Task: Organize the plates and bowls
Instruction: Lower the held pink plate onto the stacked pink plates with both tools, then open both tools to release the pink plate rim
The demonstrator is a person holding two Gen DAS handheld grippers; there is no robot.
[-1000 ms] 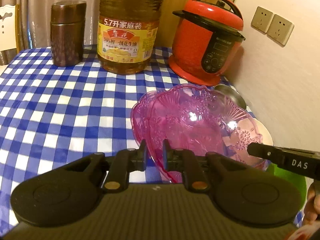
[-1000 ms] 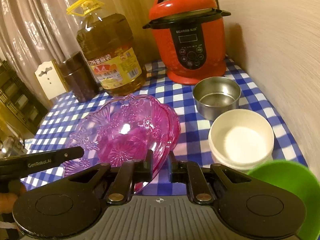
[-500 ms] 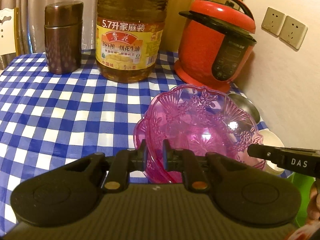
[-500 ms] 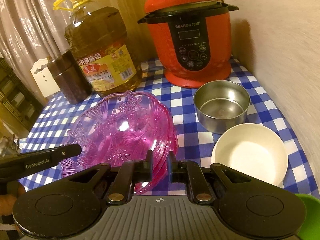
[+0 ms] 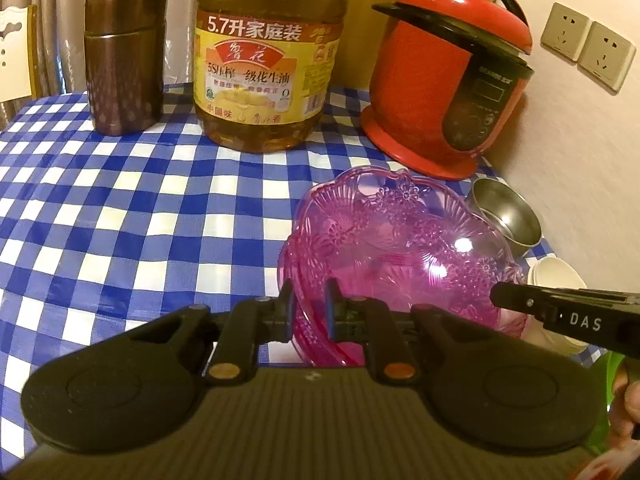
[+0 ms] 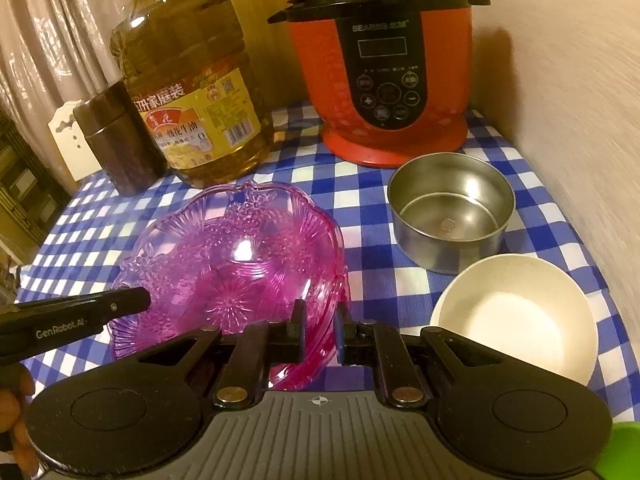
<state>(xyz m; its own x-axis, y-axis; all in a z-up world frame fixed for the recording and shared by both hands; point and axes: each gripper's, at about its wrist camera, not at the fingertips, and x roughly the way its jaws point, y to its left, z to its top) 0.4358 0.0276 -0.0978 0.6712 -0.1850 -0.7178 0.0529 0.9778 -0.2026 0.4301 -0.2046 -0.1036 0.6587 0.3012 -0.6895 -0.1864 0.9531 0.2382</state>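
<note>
A pink see-through plastic bowl [image 5: 400,248] [image 6: 232,256], seemingly two nested, is held low over the blue checked cloth. My left gripper [image 5: 310,300] is shut on its near left rim. My right gripper [image 6: 320,320] is shut on its near right rim. Each view shows the other gripper's finger at the side of the bowl. Right of the pink bowl stand a steel bowl [image 6: 452,208] [image 5: 506,216] and a white bowl [image 6: 516,316] [image 5: 556,276]. A green bowl [image 6: 624,448] peeks in at the bottom right corner.
At the back of the table stand a red electric cooker [image 6: 384,64], a big oil bottle [image 5: 268,56] and a brown canister [image 5: 124,60]. A wall [image 6: 580,80] with sockets [image 5: 586,52] borders the right side. A hand [image 6: 16,412] grips the left tool.
Both grippers carried the pink bowl forward and lower, toward the cooker. The steel and white bowls now lie closer beside it, and the green bowl has slid almost out of view.
</note>
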